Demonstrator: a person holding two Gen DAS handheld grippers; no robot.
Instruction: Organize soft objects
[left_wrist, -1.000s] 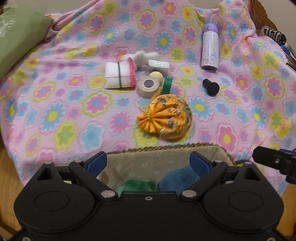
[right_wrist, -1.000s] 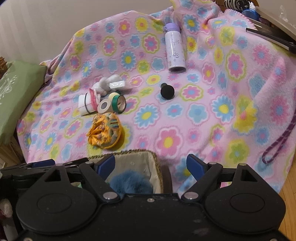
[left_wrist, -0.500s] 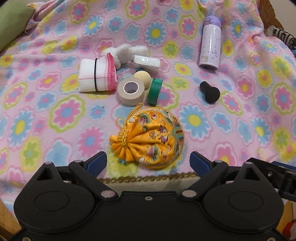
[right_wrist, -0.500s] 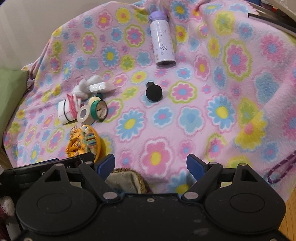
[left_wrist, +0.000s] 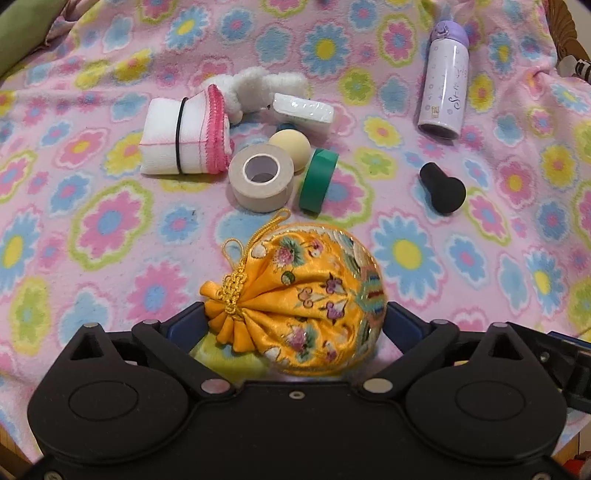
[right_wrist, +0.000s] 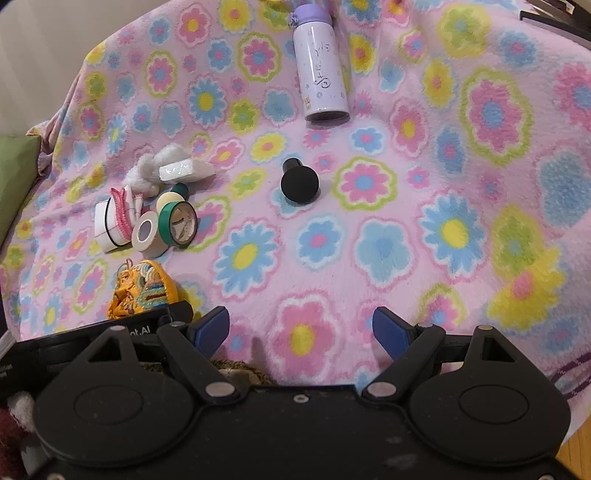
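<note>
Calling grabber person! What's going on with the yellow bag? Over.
Left gripper open, fingers either side of yellow pouch. Right gripper open, empty. Nothing blocking.

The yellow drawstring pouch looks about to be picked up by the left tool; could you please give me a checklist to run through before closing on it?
1. Yellow pouch sits between the left tool fingers: ok.
2. Fingers open wide enough: ok.
3. Pads touching the fabric: cannot tell.
4. Beige tape roll and green tape roll lie apart from the pouch: ok.
5. Right tool open, holding nothing, off to the side: ok.
</note>
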